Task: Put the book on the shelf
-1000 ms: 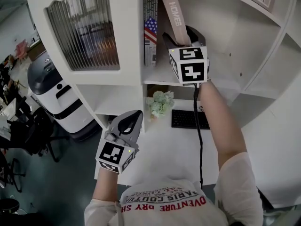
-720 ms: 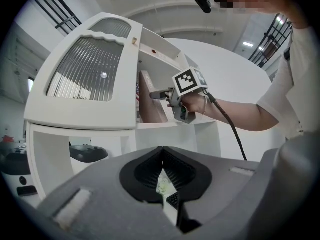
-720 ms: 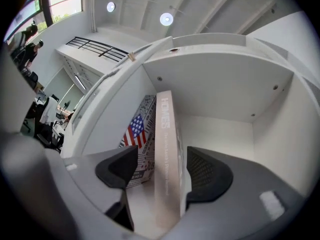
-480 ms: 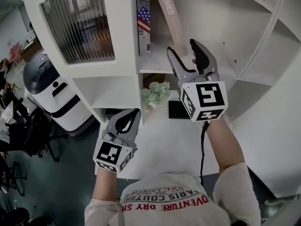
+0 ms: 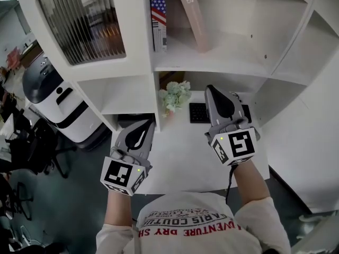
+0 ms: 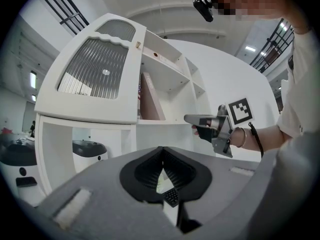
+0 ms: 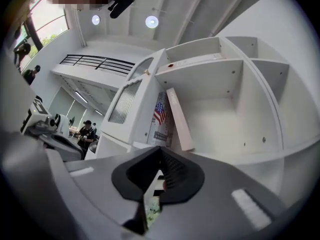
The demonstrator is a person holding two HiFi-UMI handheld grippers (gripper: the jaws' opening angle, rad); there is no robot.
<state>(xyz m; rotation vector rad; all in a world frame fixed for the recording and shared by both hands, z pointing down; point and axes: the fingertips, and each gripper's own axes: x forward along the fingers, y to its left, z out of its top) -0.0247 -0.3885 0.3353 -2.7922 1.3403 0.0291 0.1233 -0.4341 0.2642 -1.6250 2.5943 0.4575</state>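
white shelf (image 5: pixel 212 62) over the bench (image 5: pixel 180 168): the book (image 5: pixel 192 15) is left leaning there, above and ahead of the right claw (image 5: pixel 212 91), which has been pulled back and is closing, clenched on nothing. left claw (image 5: pixel 149 125) clenched, empty. placement judged done.

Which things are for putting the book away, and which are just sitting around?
For the job: leaning tan book; white wooden shelf.
Just sitting around: upright flag-spined book; pale green flower bunch; black keyboard; white-and-black rounded machine.
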